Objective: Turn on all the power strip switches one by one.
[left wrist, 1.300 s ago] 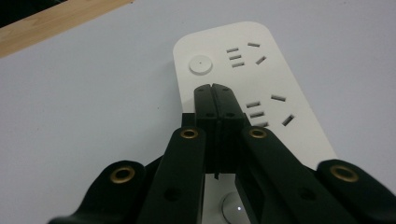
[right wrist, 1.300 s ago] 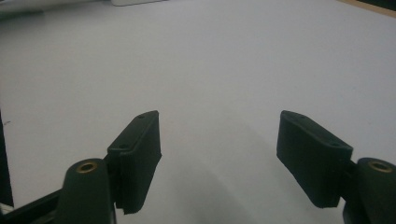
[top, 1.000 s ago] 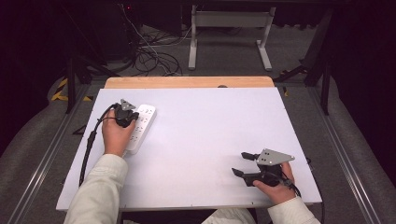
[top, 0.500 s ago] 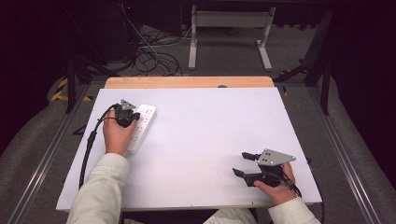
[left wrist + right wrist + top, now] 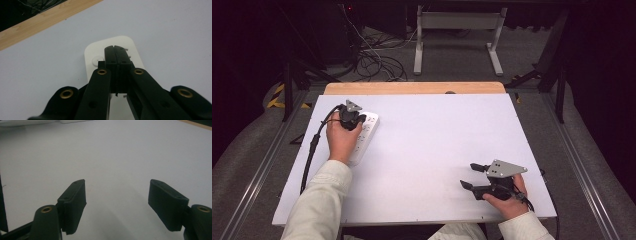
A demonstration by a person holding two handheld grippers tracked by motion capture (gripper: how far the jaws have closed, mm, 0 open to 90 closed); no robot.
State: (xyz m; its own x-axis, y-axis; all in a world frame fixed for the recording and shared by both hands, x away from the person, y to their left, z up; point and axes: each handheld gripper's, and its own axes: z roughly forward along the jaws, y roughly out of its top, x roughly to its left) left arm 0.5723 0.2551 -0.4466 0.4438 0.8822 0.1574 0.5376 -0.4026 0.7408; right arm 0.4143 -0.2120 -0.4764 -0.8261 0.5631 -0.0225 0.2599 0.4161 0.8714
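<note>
Power strip (image 5: 363,134) lies near the desk's (image 5: 437,150) left edge, unmoved since a second ago; the left gripper (image 5: 116,53), jaws shut and empty, stays apparently pressing its switch. Right gripper (image 5: 117,202) waits open, empty.

**Colours on the White Table**

A white, glossy plastic power strip (image 5: 364,134) is lying on a pale white-grey tabletop (image 5: 437,150), whose far edge is showing as a light, grained wooden strip (image 5: 414,88). The left gripper (image 5: 116,53) is showing matte black jaws dotted with brass-coloured rivets, and a black cable is trailing from it. The right gripper (image 5: 472,176) is showing dark, almost greenish-black pads, topped by a grey three-cornered plate. Cream-coloured sleeves (image 5: 319,200) are covering both forearms. The floor is looking grey, with a yellow-and-black striped marking (image 5: 276,96) at the left.
</note>
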